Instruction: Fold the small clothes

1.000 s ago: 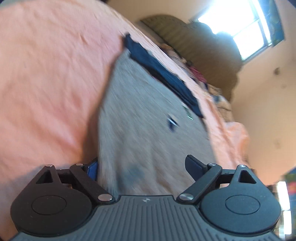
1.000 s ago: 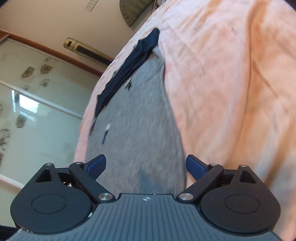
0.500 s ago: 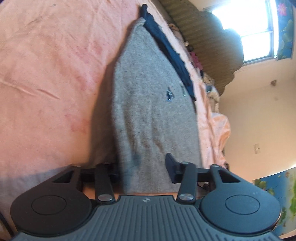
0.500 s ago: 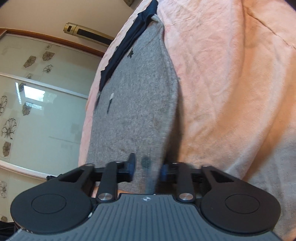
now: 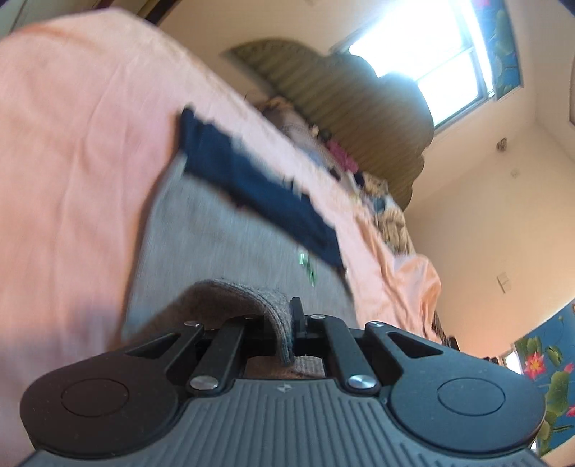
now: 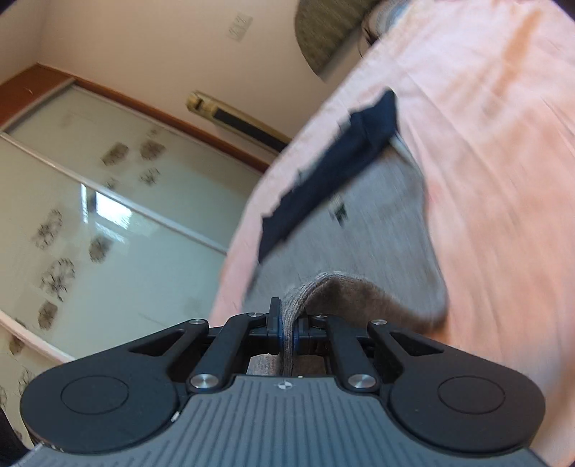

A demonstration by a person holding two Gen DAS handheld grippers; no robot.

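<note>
Two grippers, one garment. Left gripper [image 5: 291,328] clamped tight on the near edge of a grey knit garment [image 5: 222,244], jaws closed right down on the fabric, hem curling up and over between them. Same deal on the other side: right gripper [image 6: 287,328] pinched shut on the near edge of that grey garment [image 6: 377,215], a fold of knit squeezed between the blue pads.

Near edge lifted off the bed in both views, bulging up into a hump just ahead of the jaws. Rest of it spread flat on a peach-pink bedsheet [image 5: 72,125], stretching away from the cameras. Dark navy band [image 5: 258,194] across the far end of the garment, also seen from the right wrist [image 6: 330,172]. Couple of tiny marks on the grey just below that band, too blurry to make out.

Bit of motion blur all over the fabric and sheet.

Background stuff: bright window [image 5: 424,54] top right of the left view, a dark olive striped headboard-ish shape [image 5: 352,107] under it, jumble of colourful clothes [image 5: 341,161] along the far side of the bed. Right view with frosted sliding panels with flower prints [image 6: 90,197] and a wall switch [image 6: 240,27] up high.
</note>
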